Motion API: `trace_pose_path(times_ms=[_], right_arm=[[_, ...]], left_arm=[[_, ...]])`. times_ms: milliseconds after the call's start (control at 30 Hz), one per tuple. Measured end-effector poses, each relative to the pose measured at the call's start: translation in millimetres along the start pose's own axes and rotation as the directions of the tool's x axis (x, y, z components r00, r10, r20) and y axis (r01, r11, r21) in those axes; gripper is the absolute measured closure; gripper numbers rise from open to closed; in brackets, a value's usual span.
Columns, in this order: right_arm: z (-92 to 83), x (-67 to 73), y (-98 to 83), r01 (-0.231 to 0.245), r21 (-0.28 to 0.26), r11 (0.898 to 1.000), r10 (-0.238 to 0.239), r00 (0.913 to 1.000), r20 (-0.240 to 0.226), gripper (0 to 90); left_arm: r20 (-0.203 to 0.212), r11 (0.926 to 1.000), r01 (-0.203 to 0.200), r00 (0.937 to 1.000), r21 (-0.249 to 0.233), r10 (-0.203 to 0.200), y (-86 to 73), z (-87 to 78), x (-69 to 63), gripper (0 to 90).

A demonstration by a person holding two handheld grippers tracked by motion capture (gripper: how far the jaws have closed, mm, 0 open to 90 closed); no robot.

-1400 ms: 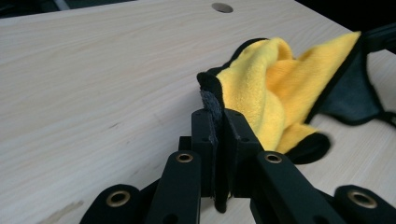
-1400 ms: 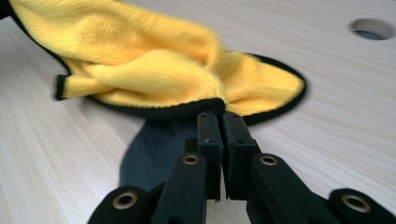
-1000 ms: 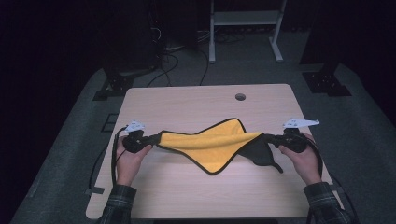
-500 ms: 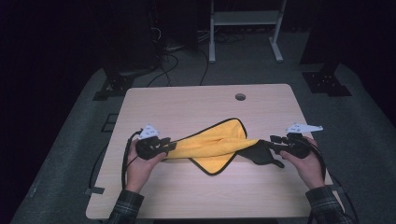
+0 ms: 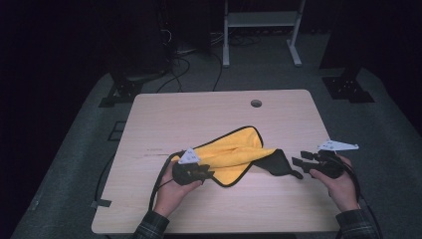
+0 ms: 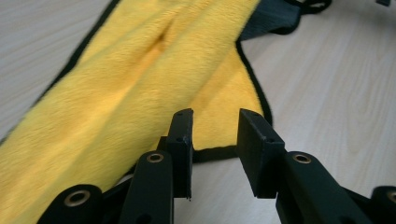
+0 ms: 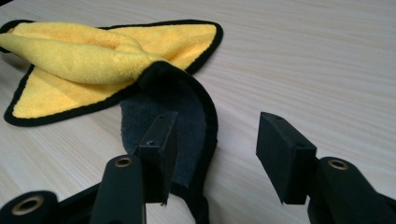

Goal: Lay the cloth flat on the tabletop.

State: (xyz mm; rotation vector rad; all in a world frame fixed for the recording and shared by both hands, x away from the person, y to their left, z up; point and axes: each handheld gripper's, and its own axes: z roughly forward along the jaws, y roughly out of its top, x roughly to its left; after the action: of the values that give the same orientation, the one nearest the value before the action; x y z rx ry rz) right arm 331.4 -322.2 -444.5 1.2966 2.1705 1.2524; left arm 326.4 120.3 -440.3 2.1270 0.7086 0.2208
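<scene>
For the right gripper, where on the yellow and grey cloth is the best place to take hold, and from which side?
Probably the grey corner flap of the cloth, approached from the table's right edge. That flap points toward the right gripper, lies flat and thin, and has a black piped hem that gives the open jaws a firm edge. One jaw would slide low under the hem.

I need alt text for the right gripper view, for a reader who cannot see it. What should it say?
A yellow cloth with black edging lies crumpled on a pale wooden table, one corner flipped to show its dark grey underside. The open right claw points at that corner from the bottom of the picture, its two black jaws apart with nothing pressed between them.
</scene>
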Motion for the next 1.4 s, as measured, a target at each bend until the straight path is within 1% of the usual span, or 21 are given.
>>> trace_pose_path(times_ms=[33,200,333,433,467,533,633,700,800,900,933,1000,1033,1067,1100,1133,1233,1267,1300,1333,1400], right_arm=[[-0.6,-0.6,-1.3,-0.002,0.004,1.0,0.002,1.0,0.001,46.9],[1.0,-3.2,-3.5,-0.004,0.016,1.0,0.004,1.0,0.004,46.7],[2.5,-2.4,-5.0,0.001,0.026,1.0,-0.001,1.0,0.003,46.5],[1.8,-2.8,-6.1,-0.002,0.028,1.0,0.002,1.0,0.002,46.5],[1.8,-2.8,-6.1,-0.002,0.028,1.0,0.002,1.0,0.002,46.5],[1.7,-3.3,-6.8,-0.001,0.029,1.0,0.001,1.0,0.003,46.4],[1.4,-3.5,-7.8,-0.001,0.032,0.999,0.001,1.0,0.005,46.4],[0.5,-3.3,-8.0,-0.002,0.032,0.999,0.002,1.0,0.007,46.4],[0.6,-4.0,-8.7,-0.001,0.032,0.999,0.001,1.0,0.007,46.5],[0.9,-4.1,-8.8,-0.002,0.033,0.999,0.002,1.0,0.007,46.5],[1.0,-3.8,-8.8,-0.001,0.033,0.999,0.001,1.0,0.007,46.5],[1.1,-3.6,-8.7,0.001,0.034,0.999,-0.001,1.0,0.008,46.6],[1.2,-3.3,-8.7,0.0,0.036,0.999,-0.001,1.0,0.008,46.6],[1.8,-2.9,-8.7,0.0,0.036,0.999,0.0,1.0,0.006,46.7],[2.0,-2.7,-8.6,0.001,0.038,0.999,-0.001,1.0,0.006,46.7],[2.2,-2.6,-8.5,0.002,0.039,0.999,-0.002,1.0,0.005,46.7],[2.8,-2.2,-8.3,0.006,0.038,0.999,-0.006,1.0,0.002,46.7],[2.8,-2.2,-8.3,0.006,0.038,0.999,-0.006,1.0,0.002,46.7],[2.8,-2.0,-8.2,0.006,0.037,0.999,-0.006,1.0,0.0,46.7],[2.5,-2.1,-8.1,0.006,0.035,0.999,-0.006,1.0,-0.001,46.7],[2.5,-2.4,-8.2,0.007,0.035,0.999,-0.007,1.0,-0.003,46.7]], left_arm=[[0.016,0.9999,-0.013,0.9998,0.008,0.013,1.4,5.0,-5.8,65.8],[0.05,0.9985,-0.046,0.9978,0.029,0.045,2.4,16.1,-15.5,65.0],[0.076,0.9959,-0.072,0.9948,0.054,0.068,3.2,33.7,-22.2,62.9],[0.101,0.9923,-0.107,0.9898,0.062,0.1,5.6,44.5,-27.8,60.8],[0.101,0.9923,-0.107,0.9898,0.062,0.1,5.6,44.5,-27.8,59.6],[0.093,0.9858,-0.146,0.9861,0.083,0.138,6.7,51.6,-32.0,58.5],[0.079,0.9767,-0.181,0.9819,0.116,0.172,4.2,64.5,-35.6,54.1],[0.07,0.9736,-0.199,0.979,0.113,0.192,4.0,64.9,-36.7,54.6],[0.074,0.9738,-0.199,0.9786,0.109,0.192,3.1,64.6,-36.0,53.5],[0.06,0.9729,-0.204,0.9784,0.11,0.198,2.6,64.4,-35.8,54.2],[0.056,0.973,-0.203,0.9786,0.109,0.198,2.6,64.2,-35.6,55.0],[0.051,0.9733,-0.203,0.9788,0.107,0.199,2.4,63.8,-34.5,61.7],[0.046,0.975,-0.196,0.9802,0.104,0.193,2.0,63.4,-32.9,61.7],[0.045,0.9774,-0.188,0.9819,0.097,0.184,1.3,63.1,-31.0,68.8],[0.04,0.9808,-0.175,0.9843,0.086,0.172,0.6,62.9,-28.2,72.1],[0.04,0.9808,-0.175,0.9843,0.086,0.172,0.6,62.9,-28.2,74.3],[0.031,0.985,-0.134,0.9909,0.109,0.131,2.8,61.3,-27.0,81.3],[0.031,0.985,-0.134,0.9909,0.109,0.131,2.8,61.3,-27.0,82.0],[0.042,0.9862,-0.117,0.9928,0.117,0.113,3.5,60.4,-26.5,82.0],[0.073,0.9911,-0.082,0.9945,0.105,0.075,3.8,56.8,-24.6,83.2],[0.087,0.9933,-0.069,0.9944,0.093,0.061,4.4,54.0,-23.6,83.6]])
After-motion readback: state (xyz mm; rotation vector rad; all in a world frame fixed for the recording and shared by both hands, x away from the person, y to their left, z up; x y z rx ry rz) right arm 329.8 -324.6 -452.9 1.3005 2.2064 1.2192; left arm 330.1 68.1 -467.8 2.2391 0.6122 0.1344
